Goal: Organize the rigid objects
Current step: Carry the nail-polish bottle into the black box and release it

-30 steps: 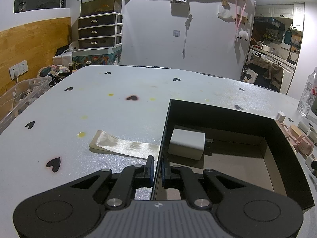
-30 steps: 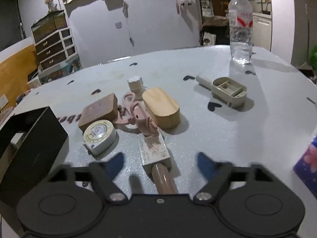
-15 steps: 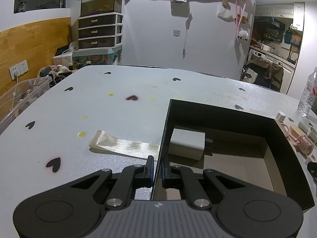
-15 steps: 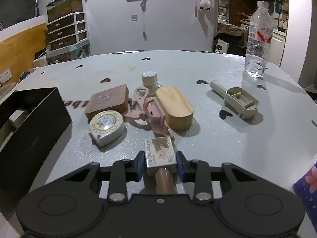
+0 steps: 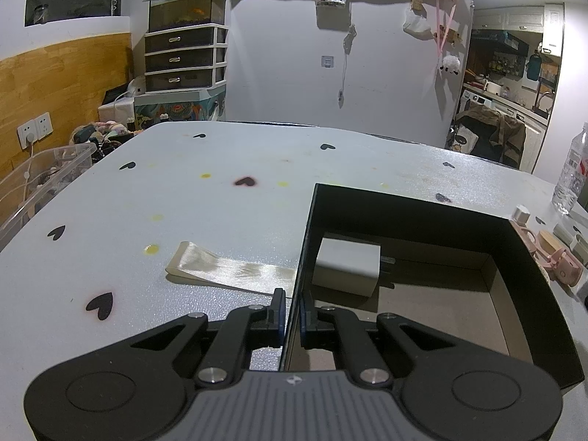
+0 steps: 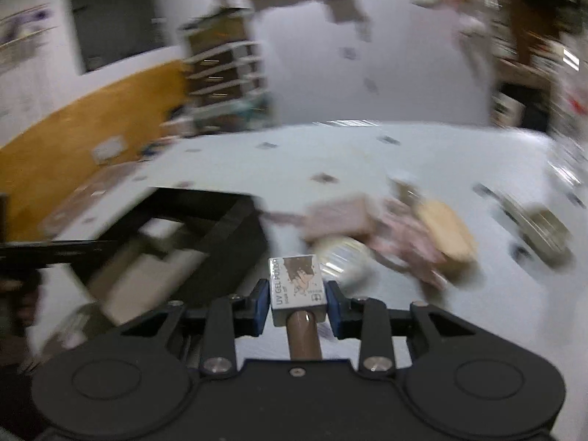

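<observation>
Gel polish bottle (image 6: 297, 286) | right gripper (image 6: 297, 310) fingers just closed, now clamped on it, lifted off worktop (image 6: 367, 154) | left gripper (image 5: 291, 310) pinches black box (image 5: 404, 217) wall | next: into box

One black box (image 5: 411, 213), one white block (image 5: 347, 268) inside it, one ribbon (image 5: 228, 270), one water bottle (image 5: 573, 172), one nail-polish bottle (image 6: 297, 288).

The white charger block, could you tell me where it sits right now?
In the left wrist view, the white charger block lies inside the black box, in its far-left corner.
</observation>
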Action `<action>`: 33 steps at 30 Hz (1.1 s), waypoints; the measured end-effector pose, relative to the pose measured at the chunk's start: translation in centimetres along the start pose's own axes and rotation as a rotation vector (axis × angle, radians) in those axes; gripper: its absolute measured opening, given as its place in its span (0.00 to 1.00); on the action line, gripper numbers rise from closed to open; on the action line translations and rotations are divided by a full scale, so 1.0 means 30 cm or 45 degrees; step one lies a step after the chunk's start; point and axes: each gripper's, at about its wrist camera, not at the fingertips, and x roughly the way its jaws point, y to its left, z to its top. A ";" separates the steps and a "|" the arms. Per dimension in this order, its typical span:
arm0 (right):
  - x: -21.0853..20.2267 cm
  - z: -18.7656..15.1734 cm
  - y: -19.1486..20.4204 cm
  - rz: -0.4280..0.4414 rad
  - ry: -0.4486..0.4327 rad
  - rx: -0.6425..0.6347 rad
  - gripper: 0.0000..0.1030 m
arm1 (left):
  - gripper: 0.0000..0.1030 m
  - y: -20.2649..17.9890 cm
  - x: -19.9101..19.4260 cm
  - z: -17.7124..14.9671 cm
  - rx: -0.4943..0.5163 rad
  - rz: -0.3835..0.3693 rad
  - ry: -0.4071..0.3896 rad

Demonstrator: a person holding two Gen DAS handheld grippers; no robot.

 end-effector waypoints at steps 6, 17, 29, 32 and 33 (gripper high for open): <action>0.086 0.134 0.178 0.218 0.100 -0.329 0.32 | 0.07 0.002 0.001 0.000 0.005 -0.007 0.000; 0.389 0.200 0.457 0.375 0.404 -0.823 0.32 | 0.07 0.018 -0.001 -0.008 0.004 -0.068 -0.008; 0.555 0.189 0.590 0.441 0.409 -1.053 0.32 | 0.06 0.030 0.006 -0.009 0.010 -0.114 -0.012; 0.579 0.192 0.602 0.469 0.398 -1.068 0.33 | 0.06 0.032 0.007 -0.009 0.010 -0.115 -0.013; 0.588 0.190 0.605 0.473 0.404 -1.069 0.32 | 0.06 0.032 0.007 -0.009 0.011 -0.115 -0.013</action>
